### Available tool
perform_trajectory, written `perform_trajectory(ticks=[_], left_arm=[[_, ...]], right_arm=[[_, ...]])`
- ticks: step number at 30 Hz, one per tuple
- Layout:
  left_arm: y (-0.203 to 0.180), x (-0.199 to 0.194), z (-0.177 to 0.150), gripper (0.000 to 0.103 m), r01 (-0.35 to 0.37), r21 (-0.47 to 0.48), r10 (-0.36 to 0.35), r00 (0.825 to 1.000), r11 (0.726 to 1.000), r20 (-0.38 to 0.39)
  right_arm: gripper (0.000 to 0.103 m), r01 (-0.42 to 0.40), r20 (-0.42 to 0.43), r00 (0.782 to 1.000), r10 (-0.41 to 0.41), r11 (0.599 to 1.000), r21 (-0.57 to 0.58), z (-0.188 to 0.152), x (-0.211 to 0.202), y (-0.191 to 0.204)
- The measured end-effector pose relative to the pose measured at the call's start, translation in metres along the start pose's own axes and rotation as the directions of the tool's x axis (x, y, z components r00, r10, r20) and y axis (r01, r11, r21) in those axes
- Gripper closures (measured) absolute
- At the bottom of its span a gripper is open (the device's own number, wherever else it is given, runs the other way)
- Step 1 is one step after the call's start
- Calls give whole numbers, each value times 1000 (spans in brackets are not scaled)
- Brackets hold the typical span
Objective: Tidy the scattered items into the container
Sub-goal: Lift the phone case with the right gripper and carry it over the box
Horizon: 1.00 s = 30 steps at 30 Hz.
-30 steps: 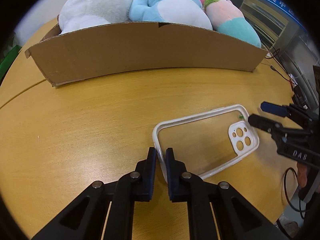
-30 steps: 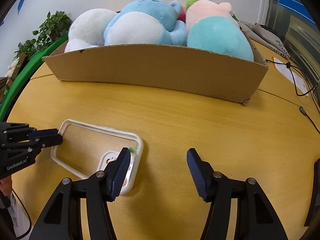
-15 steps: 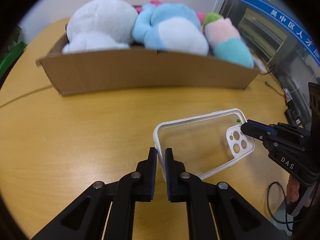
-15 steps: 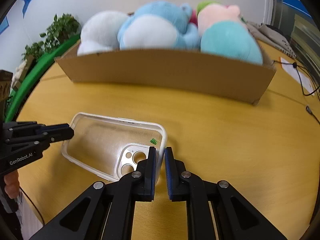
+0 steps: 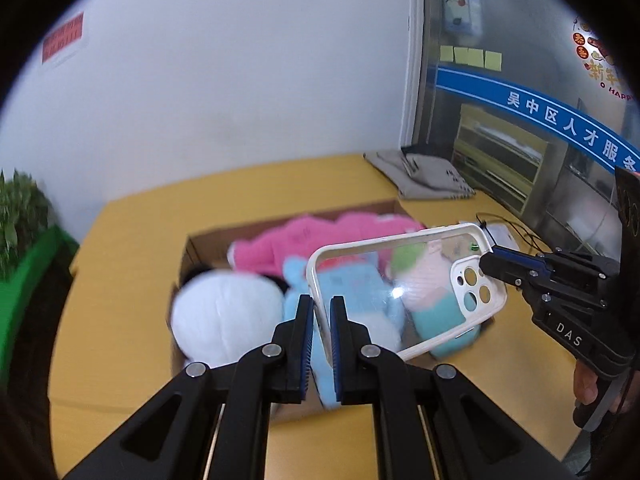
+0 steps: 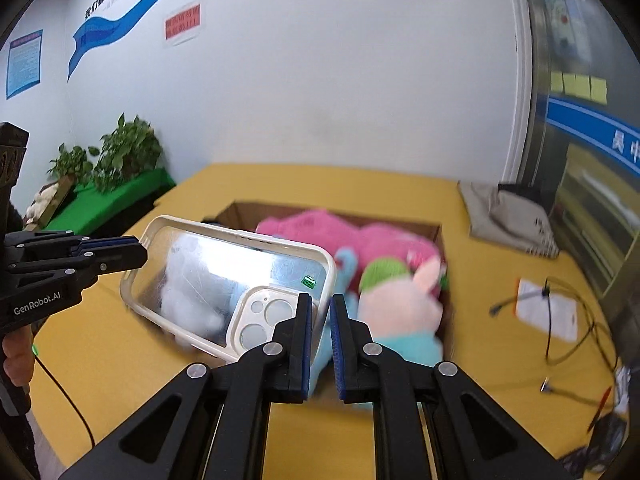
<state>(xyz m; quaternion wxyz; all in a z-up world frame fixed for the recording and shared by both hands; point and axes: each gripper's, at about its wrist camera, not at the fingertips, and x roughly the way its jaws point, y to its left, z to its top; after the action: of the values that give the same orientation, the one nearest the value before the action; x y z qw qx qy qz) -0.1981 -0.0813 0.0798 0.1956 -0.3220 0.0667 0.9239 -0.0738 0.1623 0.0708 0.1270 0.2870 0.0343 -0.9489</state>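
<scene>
A clear phone case [image 5: 372, 280] with a white rim is held in the air between both grippers, above the cardboard box [image 5: 208, 240]. My left gripper [image 5: 320, 320] is shut on one short end of the case. My right gripper [image 6: 320, 320] is shut on the camera-cutout end; the case also shows in the right wrist view [image 6: 224, 276]. The box [image 6: 436, 232] holds plush toys: a white one [image 5: 224, 316], a pink one [image 5: 304, 240], a blue one and a pink-and-teal one [image 6: 400, 308].
The box sits on a yellow wooden table [image 5: 120, 280]. A folded grey cloth [image 6: 508, 216] lies at the back right. Cables and a paper slip [image 6: 548, 308] lie to the right. Green plants [image 6: 108, 160] stand to the left.
Both grippers have lifted the phone case off the table and carried it up over the box. The views now look down into the box from above.
</scene>
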Motion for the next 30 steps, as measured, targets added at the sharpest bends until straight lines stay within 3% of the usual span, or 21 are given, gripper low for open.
perform_trajectory(ticks=[6, 11, 15, 19, 22, 23, 25, 26, 27, 28, 29, 30], left_arm=[[17, 37, 65, 95, 0, 33, -1, 1000, 999, 27], [36, 117, 83, 95, 6, 13, -5, 998, 1000, -64], [55, 194, 69, 95, 35, -53, -44, 981, 998, -191], [61, 253, 41, 95, 23, -84, -48, 953, 996, -300], [63, 251, 35, 94, 28, -103, -54, 963, 994, -264], [66, 245, 36, 87, 39, -117, -67, 966, 992, -251], [68, 233, 39, 62, 31, -121, -58, 973, 992, -223], [67, 221, 41, 42, 21, -114, -43, 981, 993, -191], [67, 216, 45, 32, 10, -111, -29, 985, 994, -170], [66, 200, 45, 32, -8, -110, -7, 991, 994, -133], [67, 191, 45, 32, -14, -111, 1, 993, 994, -116], [67, 180, 45, 32, -22, -112, 10, 995, 993, -101]], right_arm=[[93, 7, 4, 1000, -7, 1000, 26, 64, 41, -23], [94, 30, -51, 998, -27, 998, 60, 90, 111, -43], [95, 61, -142, 989, -48, 994, 89, 80, 177, -56], [95, 96, -271, 960, -66, 991, 96, 49, 243, -65], [95, 104, -294, 953, -72, 990, 95, 35, 257, -70], [95, 105, -288, 955, -73, 990, 96, 36, 255, -71], [94, 110, -290, 954, -79, 990, 91, 38, 251, -72], [90, 113, -293, 953, -82, 990, 90, 39, 249, -71], [69, 106, -294, 953, -74, 990, 95, 39, 246, -71], [54, 93, -284, 957, -59, 990, 107, 38, 240, -73], [22, 86, -265, 963, -52, 989, 119, 38, 232, -75], [8, 88, -235, 970, -55, 988, 131, 38, 218, -75]])
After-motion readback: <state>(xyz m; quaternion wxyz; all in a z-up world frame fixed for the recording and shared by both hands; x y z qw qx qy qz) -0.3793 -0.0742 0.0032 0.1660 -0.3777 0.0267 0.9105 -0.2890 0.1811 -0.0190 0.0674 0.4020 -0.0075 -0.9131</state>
